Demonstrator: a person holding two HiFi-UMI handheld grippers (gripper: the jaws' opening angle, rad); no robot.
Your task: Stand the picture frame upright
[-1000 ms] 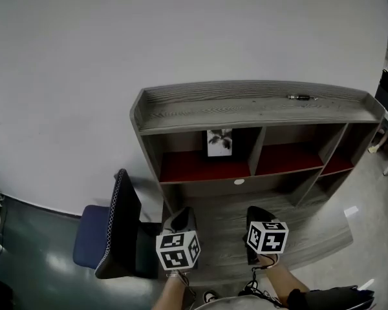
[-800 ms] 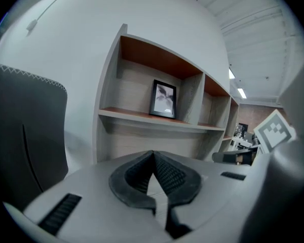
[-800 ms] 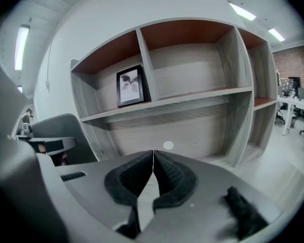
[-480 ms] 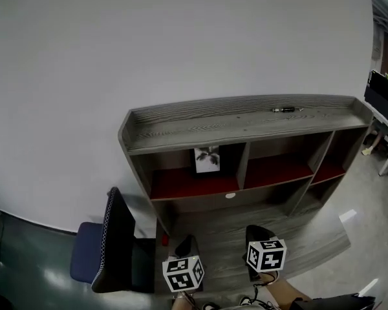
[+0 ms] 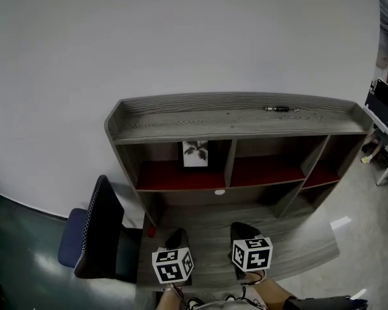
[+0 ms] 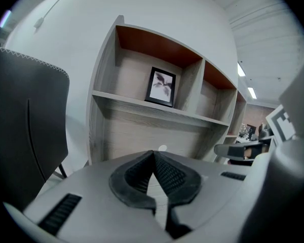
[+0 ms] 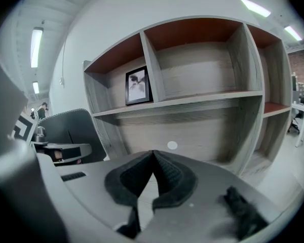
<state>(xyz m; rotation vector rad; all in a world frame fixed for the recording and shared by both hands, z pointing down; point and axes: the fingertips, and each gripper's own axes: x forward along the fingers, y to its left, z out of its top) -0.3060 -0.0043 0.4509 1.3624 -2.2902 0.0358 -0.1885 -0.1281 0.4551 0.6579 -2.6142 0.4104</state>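
Low over the front edge of the grey wood-grain desk (image 5: 297, 241), the left gripper (image 5: 178, 233) has its ribbed black pads pressed together with nothing between them. It is well apart from the task's thing. That thing is the small black-rimmed picture frame with a white mat and a dark leaf print (image 5: 195, 154). It sits in the leftmost bay of the shelf unit along the desk's back edge, on the red-lined shelf board, toward that bay's right side and just beside the grey divider. It looks light and stiff. Its front is probably glazed, so slick and breakable there, and being tall on a narrow foot it should tip at a small push. The safest hold would be across the two side rails of the rim, near mid-height, keeping the pads off the face. It appears to stand upright already, in portrait, with its long axis running up and down and its face toward the desk's front edge. From the left gripper view the frame (image 6: 161, 87) seems tipped slightly back; whether it leans on the bay's back panel or on its own prop cannot be told. Further right, the right gripper (image 5: 243, 227) is likewise closed on nothing and aimed toward the shelf.
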